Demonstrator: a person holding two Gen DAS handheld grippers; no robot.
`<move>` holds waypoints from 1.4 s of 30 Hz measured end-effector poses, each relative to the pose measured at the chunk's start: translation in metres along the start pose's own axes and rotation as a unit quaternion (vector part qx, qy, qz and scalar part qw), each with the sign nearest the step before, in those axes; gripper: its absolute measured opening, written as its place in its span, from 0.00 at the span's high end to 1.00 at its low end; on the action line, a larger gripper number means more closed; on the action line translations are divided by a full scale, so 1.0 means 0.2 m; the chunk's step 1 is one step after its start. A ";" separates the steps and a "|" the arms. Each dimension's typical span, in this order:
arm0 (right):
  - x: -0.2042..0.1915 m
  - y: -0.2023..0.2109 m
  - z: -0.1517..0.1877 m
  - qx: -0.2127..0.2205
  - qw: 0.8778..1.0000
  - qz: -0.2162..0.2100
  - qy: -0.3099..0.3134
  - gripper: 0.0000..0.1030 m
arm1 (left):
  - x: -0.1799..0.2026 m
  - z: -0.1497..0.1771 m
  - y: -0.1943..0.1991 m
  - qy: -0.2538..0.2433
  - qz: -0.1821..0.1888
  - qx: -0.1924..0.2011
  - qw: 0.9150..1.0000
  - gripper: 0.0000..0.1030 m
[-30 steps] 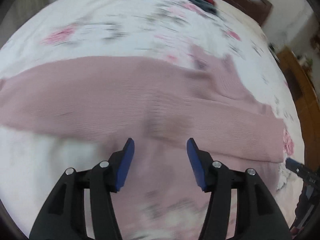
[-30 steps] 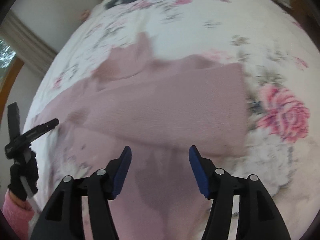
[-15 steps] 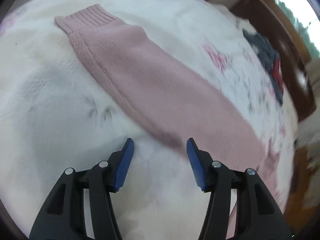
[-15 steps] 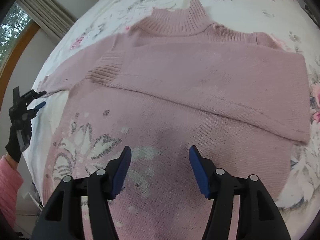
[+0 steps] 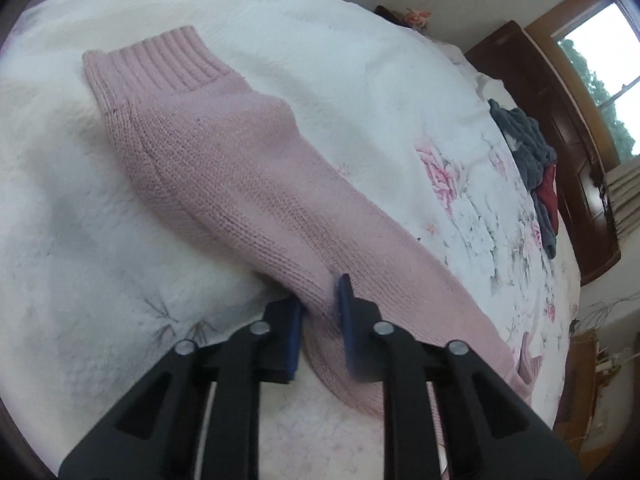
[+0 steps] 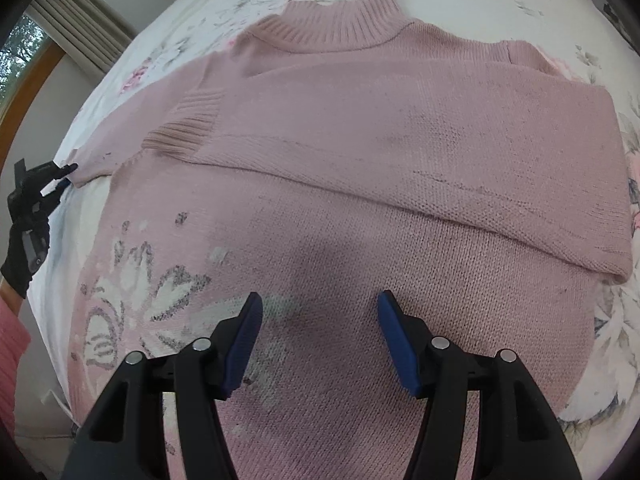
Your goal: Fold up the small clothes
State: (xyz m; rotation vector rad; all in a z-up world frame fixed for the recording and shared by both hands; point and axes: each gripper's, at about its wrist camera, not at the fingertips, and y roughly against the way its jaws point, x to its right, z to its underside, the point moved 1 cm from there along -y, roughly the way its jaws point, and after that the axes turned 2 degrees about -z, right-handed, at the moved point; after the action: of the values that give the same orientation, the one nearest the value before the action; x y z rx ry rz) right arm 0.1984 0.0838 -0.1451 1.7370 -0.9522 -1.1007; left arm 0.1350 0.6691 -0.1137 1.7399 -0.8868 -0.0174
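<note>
Pinching a fold of knit between its blue pads, the left gripper point(image 5: 320, 304) has its fingers drawn close together on the outstretched sleeve point(image 5: 248, 184) of the pink sweater point(image 6: 360, 168), partway along it and well back from the ribbed cuff point(image 5: 152, 68), which lies flat on the white part of the floral bedspread point(image 5: 360, 80). The right gripper point(image 6: 320, 320) hangs over the sweater's lower front with its fingers spread wide and nothing between them; whether the tips touch the knit is hard to judge from this angle. The sweater lies face up on the bed, collar point(image 6: 340, 20) away from the right camera, and its other sleeve is folded across the chest so that its cuff point(image 6: 184, 128) rests near the left shoulder. A white and grey flower pattern point(image 6: 148, 296) shows on the lower front, partly cut off behind the right gripper's black arms. At the left edge of the right view the left tool appears small and dark, held by a black-gloved hand point(image 6: 24, 248) with a pink sleeve below it. A heap of dark grey and red clothes point(image 5: 532, 168) lies at the far side of the bed beside a dark wooden headboard point(image 5: 560, 128).
</note>
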 end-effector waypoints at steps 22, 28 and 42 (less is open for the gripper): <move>0.02 0.19 0.05 0.032 0.999 -0.009 -0.001 0.41 | 0.79 0.51 0.28 -0.170 0.141 -0.002 0.975 0.92; 0.07 0.21 0.06 0.036 0.999 -0.007 -0.006 0.41 | 1.06 0.81 0.19 -0.197 0.177 -0.030 0.964 0.92; 0.16 0.19 0.08 0.023 0.999 -0.008 -0.027 0.41 | 1.00 1.15 -0.23 -0.171 0.139 -0.140 0.965 0.87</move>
State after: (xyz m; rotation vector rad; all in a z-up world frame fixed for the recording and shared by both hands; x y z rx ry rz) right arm 0.1891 0.0370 -0.1234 1.7640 -1.0049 -1.1488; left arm 0.2041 0.3728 -0.1556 1.3580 -1.3097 -0.2535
